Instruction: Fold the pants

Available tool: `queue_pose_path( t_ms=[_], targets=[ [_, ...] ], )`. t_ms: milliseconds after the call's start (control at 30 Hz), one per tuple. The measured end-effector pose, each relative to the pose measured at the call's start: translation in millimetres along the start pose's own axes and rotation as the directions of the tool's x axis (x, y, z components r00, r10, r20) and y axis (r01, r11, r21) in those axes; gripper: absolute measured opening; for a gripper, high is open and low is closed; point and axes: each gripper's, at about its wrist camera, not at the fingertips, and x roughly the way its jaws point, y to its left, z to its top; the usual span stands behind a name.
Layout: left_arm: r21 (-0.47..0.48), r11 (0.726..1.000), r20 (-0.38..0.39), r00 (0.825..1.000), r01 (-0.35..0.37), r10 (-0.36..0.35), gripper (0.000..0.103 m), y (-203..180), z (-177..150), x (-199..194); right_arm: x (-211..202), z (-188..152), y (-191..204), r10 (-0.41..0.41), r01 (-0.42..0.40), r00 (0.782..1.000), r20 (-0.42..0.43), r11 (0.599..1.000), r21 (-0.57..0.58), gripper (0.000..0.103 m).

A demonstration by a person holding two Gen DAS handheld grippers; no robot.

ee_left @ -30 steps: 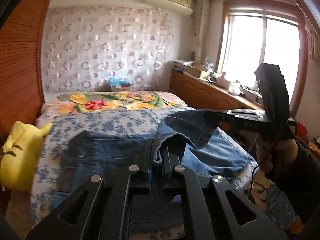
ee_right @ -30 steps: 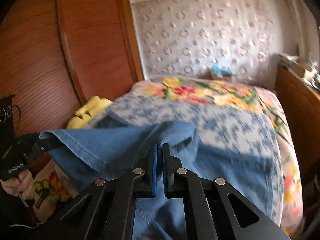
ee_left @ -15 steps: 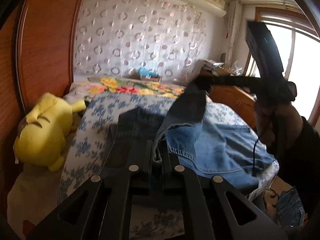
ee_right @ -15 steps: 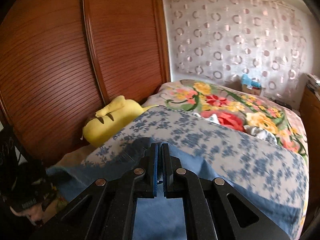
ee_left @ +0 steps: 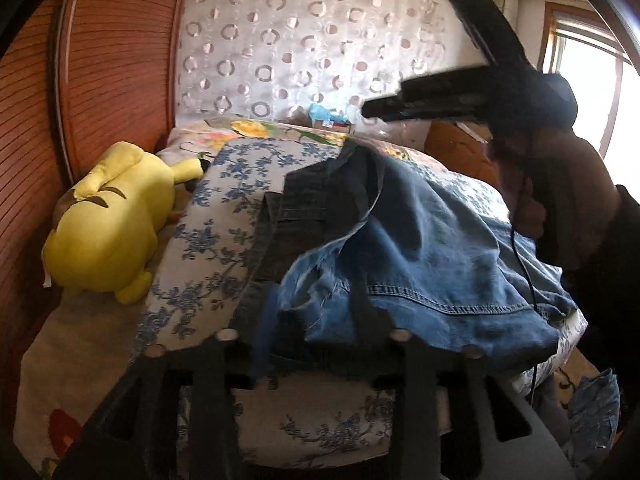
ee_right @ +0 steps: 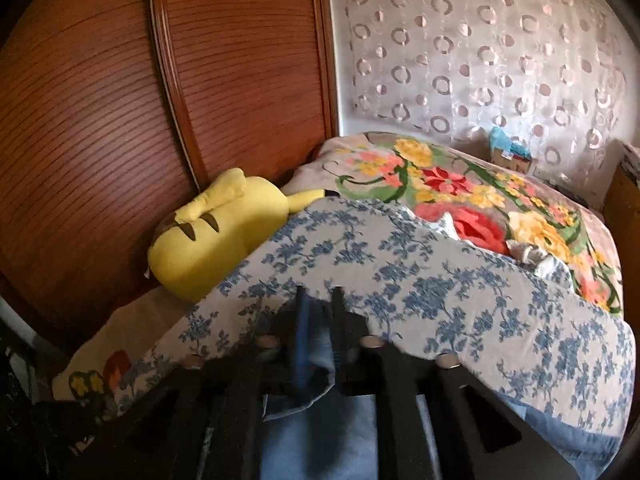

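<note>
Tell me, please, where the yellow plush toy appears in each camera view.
Left wrist view: yellow plush toy at the left, beside the blue floral sheet.
Right wrist view: the toy at left of centre, against the wooden wardrobe.
Shared landmark: the circle-patterned curtain behind the bed.
</note>
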Motion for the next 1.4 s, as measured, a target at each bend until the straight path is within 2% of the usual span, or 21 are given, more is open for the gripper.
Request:
queue_pose_path(
  t_ms=[33,133,300,367,467,667,867,933,1100,1200,1400],
  targets=[
    [-0.007,1.000,0.007,1.000,0.001,-0.001,0.043,1.5,0.1,-1.8,-3.4,-2.0,-1.6,-0.006,0.006,1.000,0.003,1.000,0.002,0.031],
    [-0.012,1.000,0.030,1.000,-0.004,0.005,0.043,1.5,3.1,-6.1,-20.2,-10.1,-3.0,-0.009,0.009,1.000,0.017,1.000,-0.008,0.032],
    [0.019,0.999,0.029,0.999,0.031,-0.031,0.043,-4.3,8.3,0.9,-60.0,-42.2,-15.8,-0.020,0.021,0.999,0.033,1.000,-0.022,0.033],
    [0.027,0.999,0.010,0.999,0.046,-0.046,0.043,-6.5,10.4,9.6,-73.7,-59.1,-23.1,-0.033,0.034,0.999,0.035,0.999,-0.019,0.038],
    [0.031,0.999,-0.023,0.999,0.030,-0.029,0.043,-8.4,14.2,26.3,-86.5,-86.5,-35.0,-0.068,0.068,0.997,0.029,0.998,0.000,0.048],
    [0.037,0.999,-0.082,0.997,0.007,-0.004,0.043,-10.1,10.0,49.5,-79.4,-142.9,-51.1,-0.102,0.103,0.994,-0.035,0.993,0.049,0.050],
    [0.048,0.999,-0.103,0.995,-0.008,0.013,0.043,-13.2,2.4,53.0,-65.0,-170.7,-48.3,-0.119,0.124,0.990,-0.074,0.990,0.071,0.050],
    [0.055,0.998,-0.102,0.995,-0.010,0.015,0.041,-15.5,0.9,52.6,-62.3,-172.4,-43.0,-0.124,0.130,0.989,-0.081,0.989,0.072,0.050],
    [0.082,0.997,-0.104,0.994,-0.009,0.018,0.017,-19.6,0.4,51.2,-60.4,-172.6,-35.7,-0.147,0.153,0.985,-0.087,0.986,0.072,0.050],
    [0.103,0.994,-0.083,0.996,-0.022,0.031,0.013,-23.2,0.7,44.4,-67.9,-178.4,-41.5,-0.149,0.155,0.986,-0.077,0.984,0.083,0.050],
    [0.052,0.999,0.002,1.000,-0.014,0.014,0.013,-14.3,9.3,4.3,-89.3,-188.2,-52.1,-0.120,0.126,0.991,-0.055,0.983,0.136,0.050]
  ],
)
